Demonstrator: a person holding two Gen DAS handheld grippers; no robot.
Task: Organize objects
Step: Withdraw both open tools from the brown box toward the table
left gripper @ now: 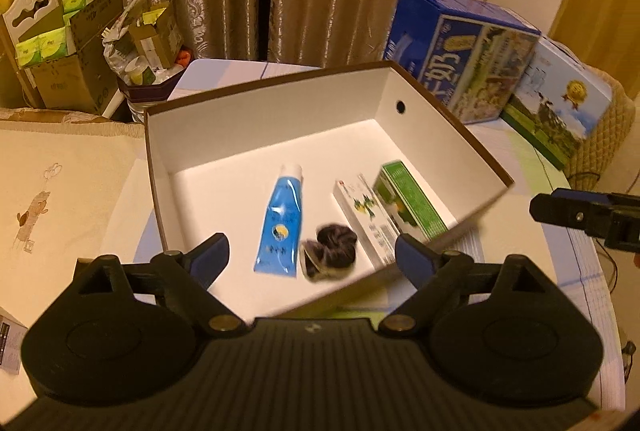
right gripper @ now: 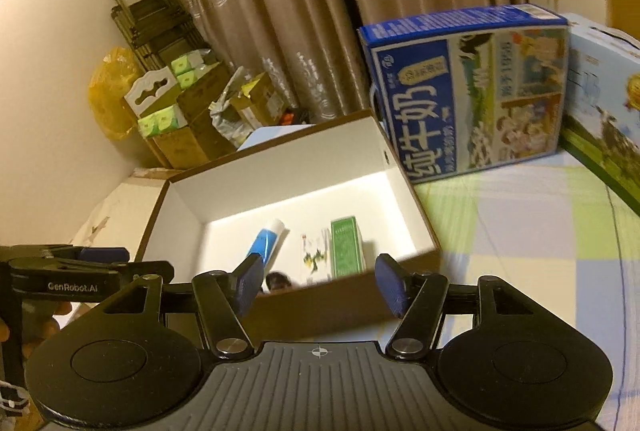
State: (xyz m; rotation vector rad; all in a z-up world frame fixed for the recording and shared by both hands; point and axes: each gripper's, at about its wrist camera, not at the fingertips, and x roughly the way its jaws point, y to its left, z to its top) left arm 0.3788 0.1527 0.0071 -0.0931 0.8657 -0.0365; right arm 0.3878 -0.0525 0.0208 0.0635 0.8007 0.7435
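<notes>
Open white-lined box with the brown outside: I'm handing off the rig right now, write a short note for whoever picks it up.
Left gripper: open, holding nothing, above the near edge of the open brown cardboard box with white lining.
Right gripper: open, holding nothing, just outside the box's near wall.
In the box, lying on its floor: blue squeeze tube with white cap, dark fuzzy hair tie, white carton with flower print, green carton beside it.
Done: these four are in the box.
Left: nothing loose shows on the checked cloth near the box; check beyond the views before stopping.
</notes>
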